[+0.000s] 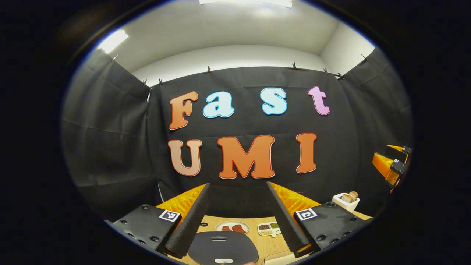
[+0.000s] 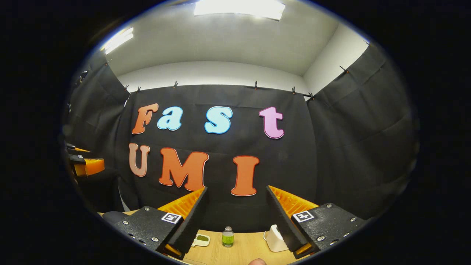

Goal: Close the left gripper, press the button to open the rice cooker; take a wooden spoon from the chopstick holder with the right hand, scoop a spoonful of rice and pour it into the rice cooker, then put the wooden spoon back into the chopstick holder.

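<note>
In the left gripper view, the left gripper (image 1: 238, 217) is held high with its two fingers spread well apart and nothing between them. Just below and between them sits the rice cooker (image 1: 223, 247), its dark lid shut; the near edge of it, with a pale patch that may be the button, is cut off by the bottom of the view. Past the cooker on the wooden table (image 1: 209, 223) lie a plate (image 1: 232, 227) with two reddish-brown pieces and, beside it, a small divided dish (image 1: 269, 229) of dark, green and pale bits, partly hidden by the gripper's finger. Toward the table's far right corner stands a white holder (image 1: 346, 201) with brownish pieces sticking out; what they are is hard to make out. At the right edge shows part of the other tool.

In the right gripper view, the right gripper (image 2: 236, 217) is likewise parted and empty. Between the fingers on the table (image 2: 243, 252) stand a small bottle (image 2: 227, 236) of green contents, a small dish (image 2: 201, 239) half hidden by a finger, and a white object (image 2: 275, 238), partly covered. A rounded pinkish thing at the bottom edge is cut off.
</note>
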Tool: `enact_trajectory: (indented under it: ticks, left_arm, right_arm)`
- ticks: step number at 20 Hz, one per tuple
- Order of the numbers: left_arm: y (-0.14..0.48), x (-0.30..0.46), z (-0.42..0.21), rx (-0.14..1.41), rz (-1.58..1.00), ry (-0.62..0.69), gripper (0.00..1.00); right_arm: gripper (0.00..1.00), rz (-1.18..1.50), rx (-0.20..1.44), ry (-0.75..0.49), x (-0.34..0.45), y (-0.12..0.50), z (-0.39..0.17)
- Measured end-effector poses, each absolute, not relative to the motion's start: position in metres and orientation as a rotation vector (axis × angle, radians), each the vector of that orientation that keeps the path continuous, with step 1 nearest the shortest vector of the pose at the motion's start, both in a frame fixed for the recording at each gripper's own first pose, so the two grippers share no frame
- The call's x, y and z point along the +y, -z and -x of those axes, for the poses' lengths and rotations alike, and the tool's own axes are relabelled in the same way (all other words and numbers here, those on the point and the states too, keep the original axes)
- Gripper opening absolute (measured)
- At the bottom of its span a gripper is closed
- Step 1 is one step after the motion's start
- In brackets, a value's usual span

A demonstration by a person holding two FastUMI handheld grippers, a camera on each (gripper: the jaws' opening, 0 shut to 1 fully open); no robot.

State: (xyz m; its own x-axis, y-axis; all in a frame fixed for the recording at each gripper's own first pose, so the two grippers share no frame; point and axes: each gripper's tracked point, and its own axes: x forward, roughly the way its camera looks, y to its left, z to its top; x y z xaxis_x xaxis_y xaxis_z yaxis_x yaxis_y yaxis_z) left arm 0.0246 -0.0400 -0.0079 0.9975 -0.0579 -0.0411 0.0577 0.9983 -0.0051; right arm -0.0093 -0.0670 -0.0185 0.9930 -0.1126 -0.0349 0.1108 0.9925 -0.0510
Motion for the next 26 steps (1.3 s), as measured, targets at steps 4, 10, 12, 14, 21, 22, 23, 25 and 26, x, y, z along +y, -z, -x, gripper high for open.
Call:
enact_trajectory:
  ticks: [4,10,12,14,21,22,23,25,26]
  left_arm:
    - [0.011,-0.05,-0.03,0.053,0.003,0.079,0.94]
    - [0.012,-0.055,-0.031,0.065,-0.008,0.098,0.94]
    - [0.014,-0.055,-0.032,0.067,-0.013,0.097,0.94]
    - [0.015,-0.055,-0.034,0.071,-0.015,0.1,0.94]
    - [0.028,-0.055,-0.037,0.119,-0.019,0.111,0.54]
    - [0.032,-0.047,-0.04,0.138,-0.031,0.079,0.43]
    - [0.039,-0.043,-0.04,0.161,-0.035,0.061,0.29]
    - [0.063,-0.048,-0.044,0.253,-0.017,0.074,0.07]
    - [0.071,-0.042,-0.043,0.312,-0.001,0.054,0.07]
  right_arm:
    - [0.94,0.051,0.046,0.143,-0.081,0.024,0.012]
    - [0.94,0.057,0.06,0.171,-0.092,0.033,0.013]
    - [0.94,0.055,0.068,0.172,-0.094,0.037,0.014]
    - [0.94,0.057,0.071,0.175,-0.095,0.039,0.014]
    - [0.94,0.055,0.094,0.192,-0.102,0.049,0.018]
    - [0.94,0.054,0.096,0.194,-0.103,0.05,0.018]
    - [0.94,0.054,0.097,0.193,-0.103,0.05,0.018]
    - [0.94,0.058,0.101,0.199,-0.105,0.052,0.019]
    - [0.94,0.061,0.101,0.202,-0.106,0.053,0.021]
